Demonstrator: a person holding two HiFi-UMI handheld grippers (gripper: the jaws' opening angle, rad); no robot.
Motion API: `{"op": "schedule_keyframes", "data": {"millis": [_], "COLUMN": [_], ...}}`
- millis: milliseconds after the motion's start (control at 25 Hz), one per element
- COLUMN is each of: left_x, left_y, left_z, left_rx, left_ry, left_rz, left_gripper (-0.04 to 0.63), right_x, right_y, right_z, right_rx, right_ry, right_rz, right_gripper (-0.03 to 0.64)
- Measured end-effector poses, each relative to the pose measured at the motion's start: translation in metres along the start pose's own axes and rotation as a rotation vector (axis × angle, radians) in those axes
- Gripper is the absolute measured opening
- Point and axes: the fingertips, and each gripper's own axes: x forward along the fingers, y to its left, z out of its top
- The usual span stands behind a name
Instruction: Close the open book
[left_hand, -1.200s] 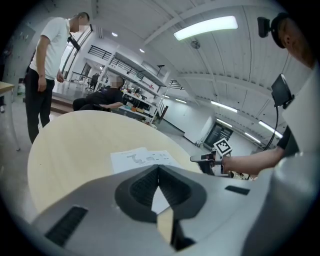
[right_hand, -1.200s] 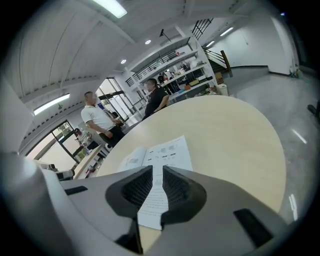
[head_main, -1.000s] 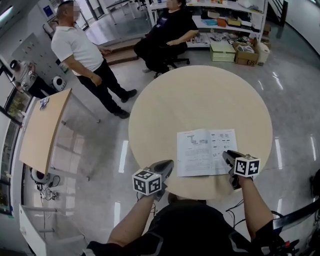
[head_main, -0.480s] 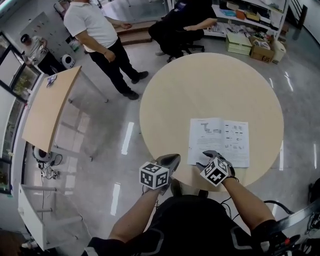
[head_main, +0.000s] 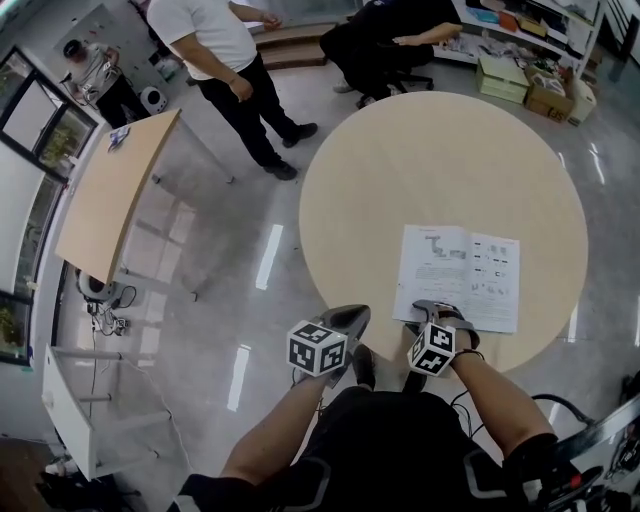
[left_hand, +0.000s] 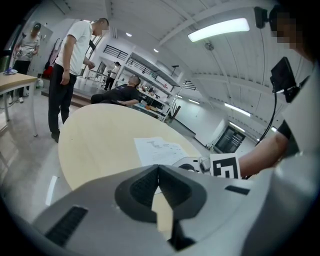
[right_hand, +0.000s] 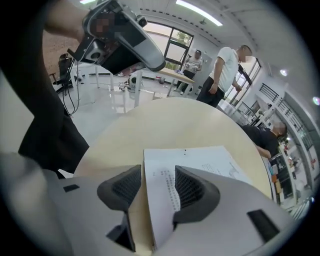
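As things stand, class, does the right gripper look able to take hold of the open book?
Probably yes. The right gripper has just been opening its jaws; they stand apart with an edge of the open book already between them, and nothing blocks it.

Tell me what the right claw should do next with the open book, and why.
Probably close it on the page. The right claw has just opened and straddles the book's near edge without pinching, and the book lies open on the table.

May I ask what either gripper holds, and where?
Nothing yet: jaws of the right gripper, just opening, straddle a page edge of the book without pressing; left gripper shut, empty.
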Motion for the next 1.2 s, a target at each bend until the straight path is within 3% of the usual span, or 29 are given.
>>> {"op": "schedule_keyframes", "data": {"millis": [520, 720, 1000, 1200], "left_x": [0.001, 0.004, 0.002, 0.004], "left_y": [0.001, -0.001, 0.002, -0.001], "left_z": [-0.003, 0.001, -0.001, 0.000], "left_rx": [0.008, 0.012, 0.018, 0.033], "left_ry": [0.009, 0.011, 0.013, 0.008], "left_rz": [-0.021, -0.029, -0.038, -0.052], "left_gripper": [-0.011, -0.011, -0.011, -0.011], "right_x": [0.007, 0.006, 0.002, -0.012], "right_y": [-0.002, 0.001, 0.004, -0.008], "right_z": [-0.010, -0.010, 0.001, 0.009], "right_rx": [-0.085, -0.138, -0.167, -0.065], "right_ry": [0.031, 0.031, -0.006, -0.073], "right_rz": [-0.008, -0.019, -0.113, -0.194], "right_gripper": [0.201, 0.158, 0.073, 0.009]}}
